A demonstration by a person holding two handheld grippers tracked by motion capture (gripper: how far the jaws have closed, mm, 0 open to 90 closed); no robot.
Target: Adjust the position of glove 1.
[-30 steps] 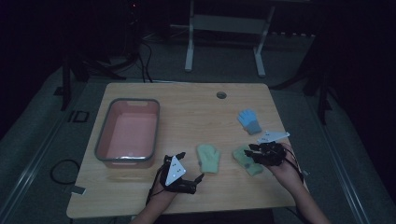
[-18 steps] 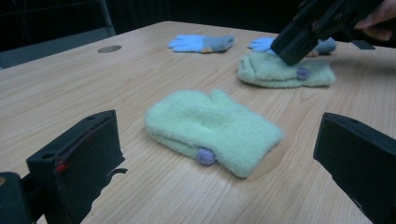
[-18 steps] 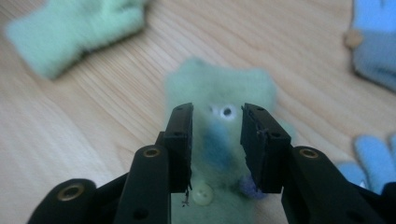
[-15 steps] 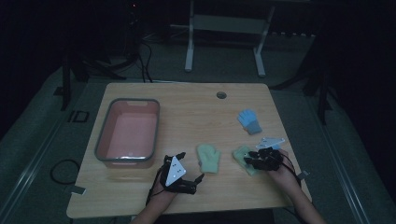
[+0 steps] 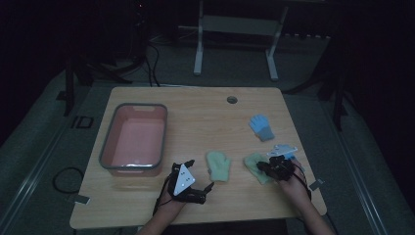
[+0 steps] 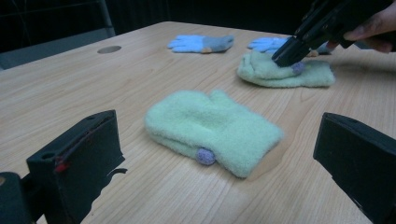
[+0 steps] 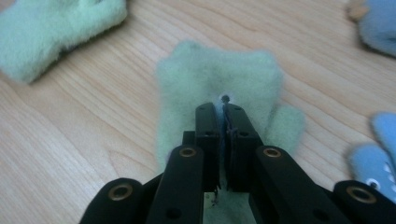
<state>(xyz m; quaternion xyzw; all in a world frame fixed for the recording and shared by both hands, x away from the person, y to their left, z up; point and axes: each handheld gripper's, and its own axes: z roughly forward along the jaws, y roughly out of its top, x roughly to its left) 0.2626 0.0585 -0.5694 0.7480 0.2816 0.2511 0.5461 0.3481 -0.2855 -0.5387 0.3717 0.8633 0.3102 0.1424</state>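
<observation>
Pale wood-grain worktop with rounded corners and a round cable hole at the far edge, set in a dark room on grey carpet; metal frame legs beyond. Far left, a pink plastic tub with grey rim, rectangular, smooth. Near centre, a fluffy pale green fleece mitten lying flat, small purple bobble at its edge. Right of it, a second fluffy green mitten, pinched by the right claw, just closed tight on a fold of fleece. Further right, knitted blue gloves. Left claw gaping wide, holding nothing, low over the worktop before the centre mitten.
</observation>
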